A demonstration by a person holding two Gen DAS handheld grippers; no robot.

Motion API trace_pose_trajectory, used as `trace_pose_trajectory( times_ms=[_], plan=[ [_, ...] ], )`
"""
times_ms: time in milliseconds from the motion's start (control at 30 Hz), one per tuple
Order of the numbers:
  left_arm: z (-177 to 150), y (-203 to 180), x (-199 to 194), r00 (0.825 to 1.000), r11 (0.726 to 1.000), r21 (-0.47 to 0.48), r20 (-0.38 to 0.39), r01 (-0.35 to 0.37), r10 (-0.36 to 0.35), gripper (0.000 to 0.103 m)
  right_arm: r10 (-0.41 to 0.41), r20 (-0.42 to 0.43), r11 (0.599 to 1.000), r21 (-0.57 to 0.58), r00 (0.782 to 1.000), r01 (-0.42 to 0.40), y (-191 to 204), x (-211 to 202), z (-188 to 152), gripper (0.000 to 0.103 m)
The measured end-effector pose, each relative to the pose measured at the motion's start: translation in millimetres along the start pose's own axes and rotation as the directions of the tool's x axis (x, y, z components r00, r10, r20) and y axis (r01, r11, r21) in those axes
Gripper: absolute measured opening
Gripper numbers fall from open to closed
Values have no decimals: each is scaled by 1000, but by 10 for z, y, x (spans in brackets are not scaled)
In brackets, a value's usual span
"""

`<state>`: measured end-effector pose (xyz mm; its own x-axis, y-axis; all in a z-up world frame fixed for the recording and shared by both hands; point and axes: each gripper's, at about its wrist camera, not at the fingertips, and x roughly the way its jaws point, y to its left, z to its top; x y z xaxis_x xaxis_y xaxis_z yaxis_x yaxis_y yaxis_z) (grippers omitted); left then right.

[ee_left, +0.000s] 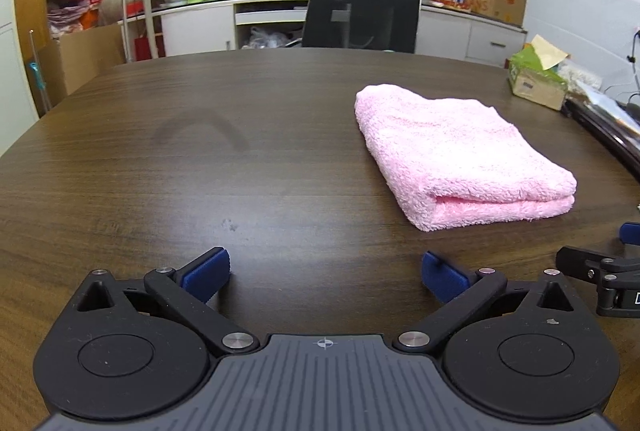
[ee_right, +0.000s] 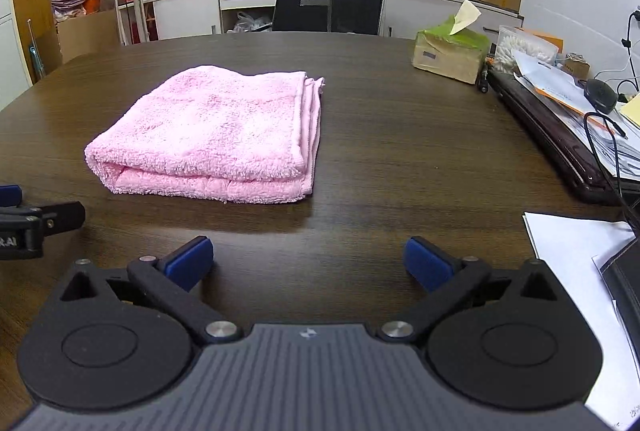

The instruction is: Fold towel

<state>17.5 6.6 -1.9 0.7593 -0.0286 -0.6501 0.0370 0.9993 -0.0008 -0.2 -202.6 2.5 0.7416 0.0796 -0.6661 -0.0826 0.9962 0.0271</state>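
Observation:
A pink towel (ee_left: 460, 155) lies folded into a thick rectangle on the dark wooden table (ee_left: 200, 159). In the right wrist view the towel (ee_right: 216, 135) lies ahead and to the left, its stacked edges on its right side. My left gripper (ee_left: 325, 277) is open and empty, low over the table, with the towel ahead to its right. My right gripper (ee_right: 309, 263) is open and empty, near the table's front, with the towel ahead to its left. Neither gripper touches the towel. Each gripper's edge shows in the other's view.
A black office chair (ee_left: 360, 15) stands behind the table. A green tissue box (ee_right: 450, 51) sits at the back right. A dark laptop (ee_right: 552, 135), papers (ee_right: 576, 251) and cables crowd the right side. Cabinets, plants and boxes line the back wall.

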Motion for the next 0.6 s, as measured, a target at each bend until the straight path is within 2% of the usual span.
trace_pose_trajectory(
  times_ms=[300, 600],
  plan=[
    [-33, -219, -31, 999, 999, -25, -4, -46, 46, 103, -26, -1, 999, 28, 1000, 26, 82, 9, 6, 103],
    [-35, -190, -36, 1000, 1000, -9, -3, -26, 26, 103, -24, -1, 999, 23, 1000, 24, 109, 13, 7, 103]
  ],
)
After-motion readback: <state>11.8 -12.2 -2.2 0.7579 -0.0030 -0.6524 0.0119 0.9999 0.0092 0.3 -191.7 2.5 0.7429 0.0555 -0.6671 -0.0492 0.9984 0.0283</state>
